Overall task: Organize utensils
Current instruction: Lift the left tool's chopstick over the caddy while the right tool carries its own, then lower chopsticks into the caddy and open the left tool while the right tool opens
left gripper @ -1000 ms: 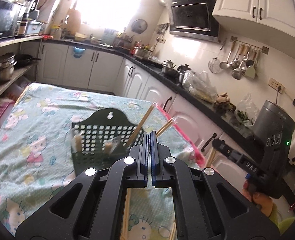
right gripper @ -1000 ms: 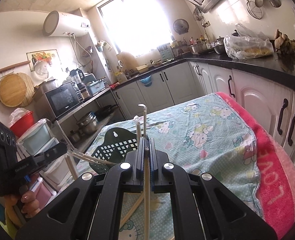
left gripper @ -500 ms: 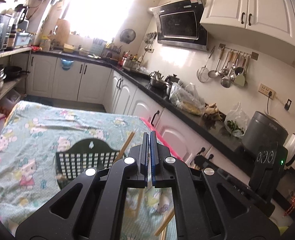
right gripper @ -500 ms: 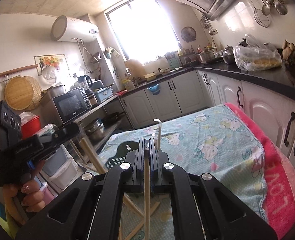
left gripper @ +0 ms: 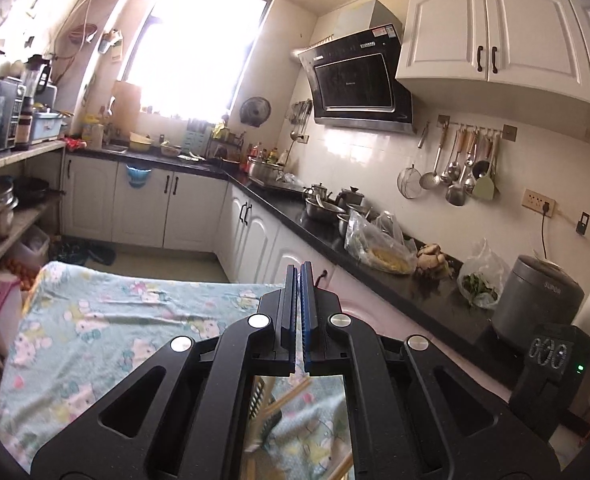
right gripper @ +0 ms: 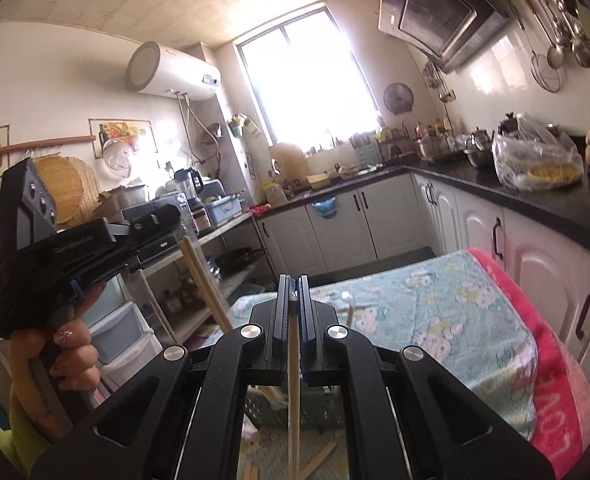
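Overhead, both wrist cameras point across the kitchen rather than down. Seen from the right wrist view, the person's left hand (right gripper: pixel 61 344) sits at the far left, wrapped round the handle of the left tool (right gripper: pixel 87 248), and a pale wooden chopstick (right gripper: pixel 205 284) slants up out of that tool's front end. In the left wrist view the left tool (left gripper: pixel 299 280) has its blue-lined fingers (left gripper: pixel 291 308) drawn almost together with only a thin slit between them; that the chopstick is clamped there I cannot tell for sure from this view, as no stick shows between the tips. Below the fingers, through the frame's opening, lie loose chopsticks (left gripper: pixel 287 398) and a dark slotted edge of the basket (left gripper: pixel 269 426) on the cartoon-print cloth (left gripper: pixel 95 332) that covers the surface. Moving right, the right tool (right gripper: pixel 293 284) is clenched on a single light chopstick (right gripper: pixel 293 392) that runs straight down between its fingers (right gripper: pixel 281 312). Under it the dark green perforated basket (right gripper: pixel 315 412) rests on the cloth (right gripper: pixel 435 320), with more chopsticks (right gripper: pixel 315 460) lying beside it. At the right edge a pink towel (right gripper: pixel 555 400) hangs over the surface, next to the white cabinets (right gripper: pixel 535 256).
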`<state>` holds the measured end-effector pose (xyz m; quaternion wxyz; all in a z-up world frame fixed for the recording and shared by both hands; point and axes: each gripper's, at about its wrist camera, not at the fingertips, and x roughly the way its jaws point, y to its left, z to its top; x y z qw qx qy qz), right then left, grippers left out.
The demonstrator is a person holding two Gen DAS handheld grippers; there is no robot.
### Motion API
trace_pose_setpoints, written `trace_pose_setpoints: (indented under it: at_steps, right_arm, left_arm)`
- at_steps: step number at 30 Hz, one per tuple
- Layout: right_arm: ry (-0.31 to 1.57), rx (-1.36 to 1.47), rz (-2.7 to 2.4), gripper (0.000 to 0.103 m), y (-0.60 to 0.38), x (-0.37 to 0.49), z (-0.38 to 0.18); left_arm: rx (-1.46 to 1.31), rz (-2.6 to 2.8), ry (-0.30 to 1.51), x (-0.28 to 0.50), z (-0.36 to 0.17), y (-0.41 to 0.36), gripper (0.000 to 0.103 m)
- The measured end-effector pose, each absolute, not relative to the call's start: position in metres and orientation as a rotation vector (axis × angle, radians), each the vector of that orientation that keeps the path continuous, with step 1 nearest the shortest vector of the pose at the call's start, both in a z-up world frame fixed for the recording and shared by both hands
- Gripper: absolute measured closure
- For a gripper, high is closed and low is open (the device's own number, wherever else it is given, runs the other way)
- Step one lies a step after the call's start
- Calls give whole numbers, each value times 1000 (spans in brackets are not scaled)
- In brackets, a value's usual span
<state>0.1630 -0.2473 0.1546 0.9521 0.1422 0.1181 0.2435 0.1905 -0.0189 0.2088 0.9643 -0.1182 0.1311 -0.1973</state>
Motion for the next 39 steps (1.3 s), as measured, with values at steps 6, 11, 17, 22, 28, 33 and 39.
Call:
trace_pose_setpoints:
  at_steps: [6,11,17,22,28,33,39]
  right_arm:
    - [188,267,492,99,-242,172,177]
    - [144,231,468,99,-233,185,195]
    - [102,204,441,99,-223,208,210]
    - [98,189,427,99,-216,228,213]
    - [93,182,415,99,-209,244,211]
    - [98,183,408,99,-204,254,197]
    - [109,188,404,99,-198,263,171]
  left_arm:
    - [-245,-375,249,204,222,-14,103]
    - [-229,-310,233,214,228,-7,103]
    - [-243,-249,231,226,227,13,103]
    - [-266,-210,238,236,220,27,103]
    - [-274,-171,246,242,206,37,103]
    - [-285,-164,275,249,191,41,103]
    - [-301,-165,303,252,172,45,103]
